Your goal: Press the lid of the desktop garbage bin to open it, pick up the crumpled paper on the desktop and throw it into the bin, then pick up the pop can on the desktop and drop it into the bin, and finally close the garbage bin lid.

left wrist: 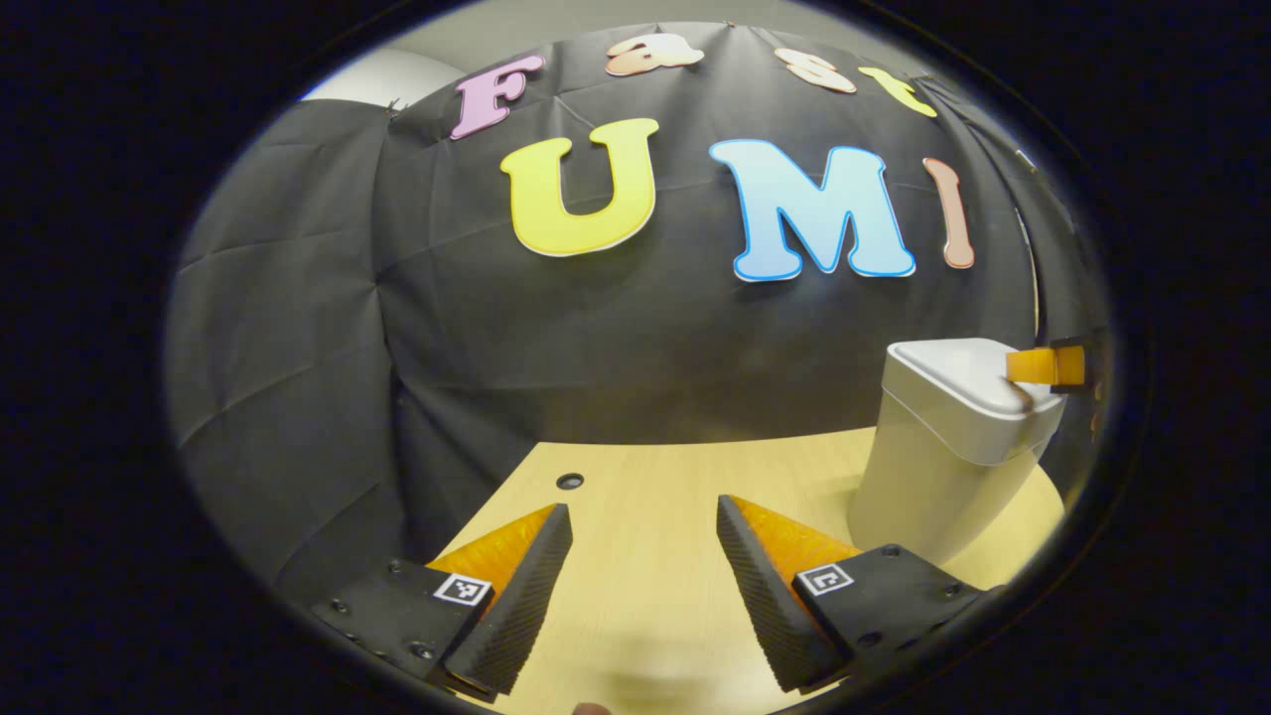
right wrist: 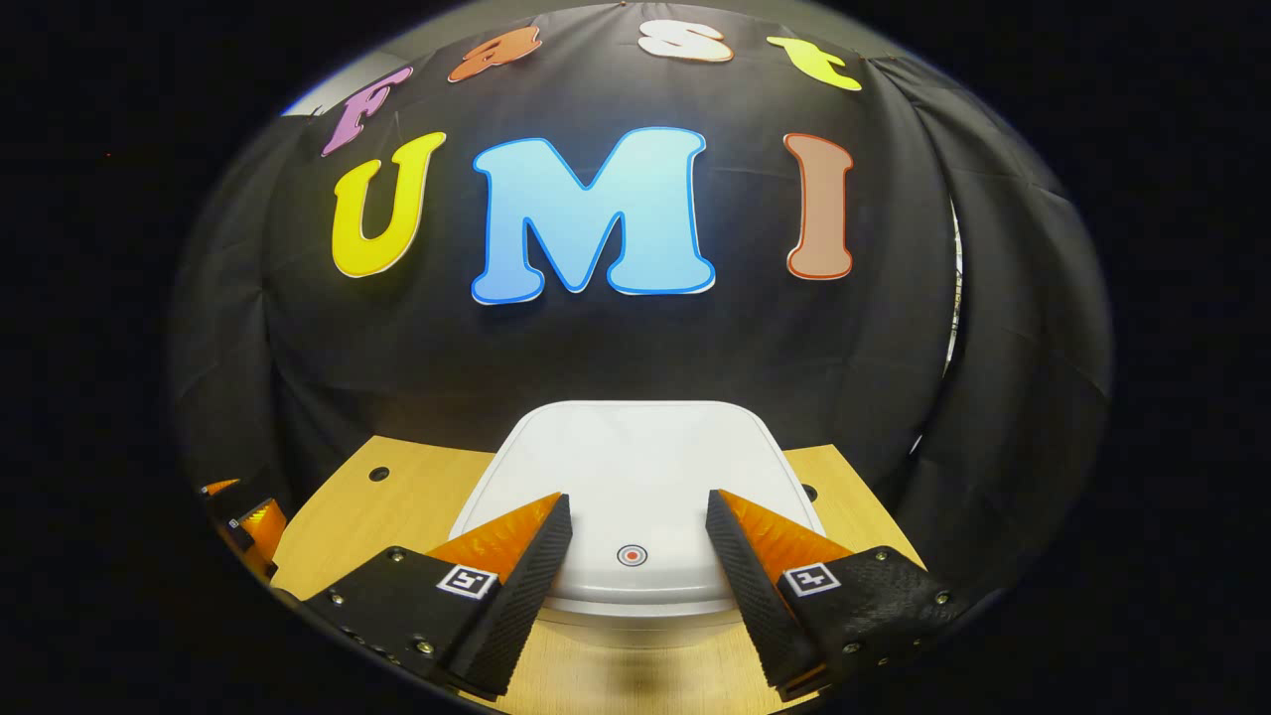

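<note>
A white desktop bin point(left wrist: 943, 447) stands at the right of the wooden table point(left wrist: 645, 497) in the left gripper view, its lid down. My left gripper point(left wrist: 643, 511) is open over bare table, well left of the bin. The other gripper's fingertip point(left wrist: 1033, 365) rests at the lid's far right edge. In the right gripper view the bin's lid point(right wrist: 635, 467) lies flat and closed right below me, with a small round red mark point(right wrist: 632, 555) near its front edge. My right gripper point(right wrist: 637, 501) is open just above the lid, fingers either side of the mark.
The black cloth wall rises close behind the table. Small dark holes point(left wrist: 569, 481) point(right wrist: 378, 474) sit in the tabletop near its back edge. The left gripper point(right wrist: 248, 521) shows at the far left of the right gripper view.
</note>
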Tool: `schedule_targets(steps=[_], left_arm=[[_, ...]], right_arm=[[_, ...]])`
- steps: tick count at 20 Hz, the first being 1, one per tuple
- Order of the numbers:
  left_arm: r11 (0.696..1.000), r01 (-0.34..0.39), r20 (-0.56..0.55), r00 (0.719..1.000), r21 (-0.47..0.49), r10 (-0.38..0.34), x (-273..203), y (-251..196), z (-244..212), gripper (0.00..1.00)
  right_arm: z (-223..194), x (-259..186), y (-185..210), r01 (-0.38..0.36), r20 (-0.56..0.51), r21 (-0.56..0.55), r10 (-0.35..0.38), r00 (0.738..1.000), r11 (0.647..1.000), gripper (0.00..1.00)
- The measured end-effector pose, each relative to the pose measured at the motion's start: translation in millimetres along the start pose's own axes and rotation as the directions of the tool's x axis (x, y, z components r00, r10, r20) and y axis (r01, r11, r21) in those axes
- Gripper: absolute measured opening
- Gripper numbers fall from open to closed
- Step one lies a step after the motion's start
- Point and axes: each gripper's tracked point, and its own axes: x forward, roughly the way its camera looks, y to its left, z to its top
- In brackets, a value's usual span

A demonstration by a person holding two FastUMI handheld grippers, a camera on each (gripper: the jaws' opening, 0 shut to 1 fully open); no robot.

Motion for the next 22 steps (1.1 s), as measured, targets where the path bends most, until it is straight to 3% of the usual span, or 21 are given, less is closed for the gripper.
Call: schedule_targets(steps=[21,22], left_arm=[[1.0,0.004,0.006,1.0,0.022,-0.005,2.7,-2.6,3.2,1.0],[1.0,0.001,0.009,1.0,0.027,-0.001,2.6,-2.6,5.3,0.96]], right_arm=[[-6.2,1.1,-1.1,-0.007,0.129,0.003,0.006,0.992,1.0,0.9],[-5.9,0.7,-0.8,-0.006,0.133,0.006,0.005,0.991,1.0,0.9]])
